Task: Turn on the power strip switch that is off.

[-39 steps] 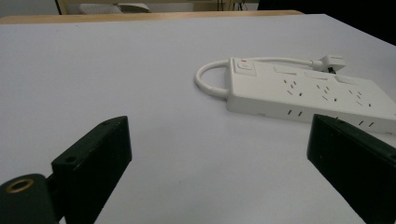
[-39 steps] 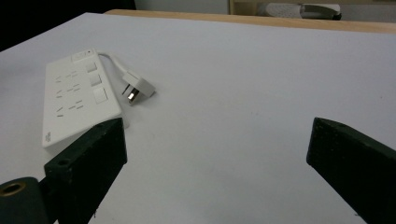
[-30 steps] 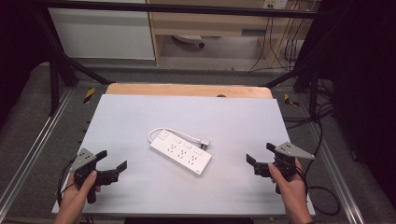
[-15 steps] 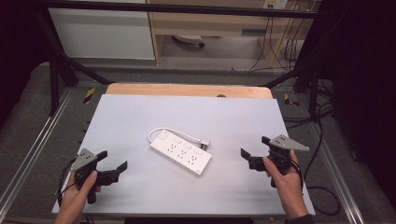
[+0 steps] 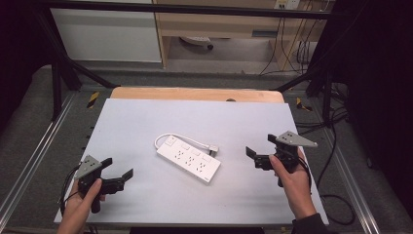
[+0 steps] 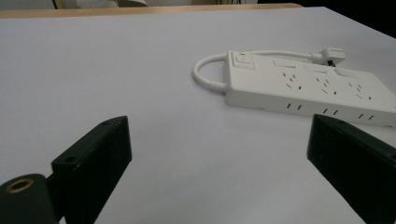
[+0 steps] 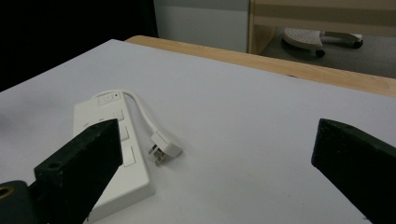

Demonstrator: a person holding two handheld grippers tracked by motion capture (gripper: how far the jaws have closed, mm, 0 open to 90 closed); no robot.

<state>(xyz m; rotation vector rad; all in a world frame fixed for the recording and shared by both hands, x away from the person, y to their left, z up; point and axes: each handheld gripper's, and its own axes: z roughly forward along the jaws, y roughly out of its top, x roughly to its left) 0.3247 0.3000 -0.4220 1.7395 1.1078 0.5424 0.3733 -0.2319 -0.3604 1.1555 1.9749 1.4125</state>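
White power strip point(image 5: 188, 160) lies flat near center of grey tabletop point(image 5: 146, 117), long axis running 10 to 4 o'clock, switch end at 10. Its short cord point(image 5: 182, 139) loops round the far side, plug point(image 5: 213, 148) resting just beside the strip's far edge. L claw point(image 5: 118, 174) at 8 o'clock, released, jaws wide, nothing between, well apart from strip. R claw point(image 5: 262, 152) at 3 o'clock, also released, empty, near strip's 4 o'clock end, not touching.

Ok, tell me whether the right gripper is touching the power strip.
Apart. The high view shows bare table between the right gripper and the power strip.
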